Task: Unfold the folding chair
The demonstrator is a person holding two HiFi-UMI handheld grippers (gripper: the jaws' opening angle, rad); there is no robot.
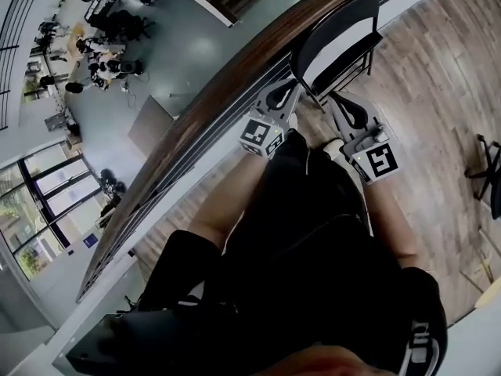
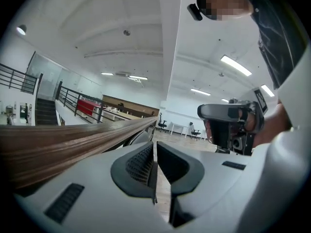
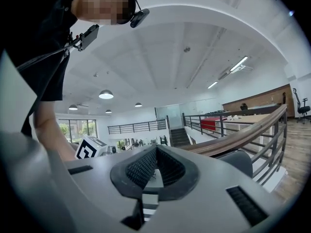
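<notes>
The black folding chair [image 1: 338, 39] stands against the railing ahead of me, its curved back uppermost. My left gripper [image 1: 283, 94] is shut and empty, just short of the chair's left lower side. My right gripper [image 1: 349, 110] is also shut and empty, a little below the chair's seat edge. In the left gripper view the closed left gripper [image 2: 154, 154] points along the wooden handrail [image 2: 68, 142], with a grey edge of the chair [image 2: 138, 137] behind it. In the right gripper view the shut right gripper [image 3: 156, 157] has a rounded part of the chair [image 3: 239, 162] to its right.
A wooden handrail [image 1: 203, 108] over a metal railing runs diagonally, with a drop to a lower floor [image 1: 188, 45] beyond it. Wood flooring [image 1: 438, 77] lies to the right. Another black chair's frame [image 1: 487, 167] stands at the right edge. My legs in black fill the lower middle.
</notes>
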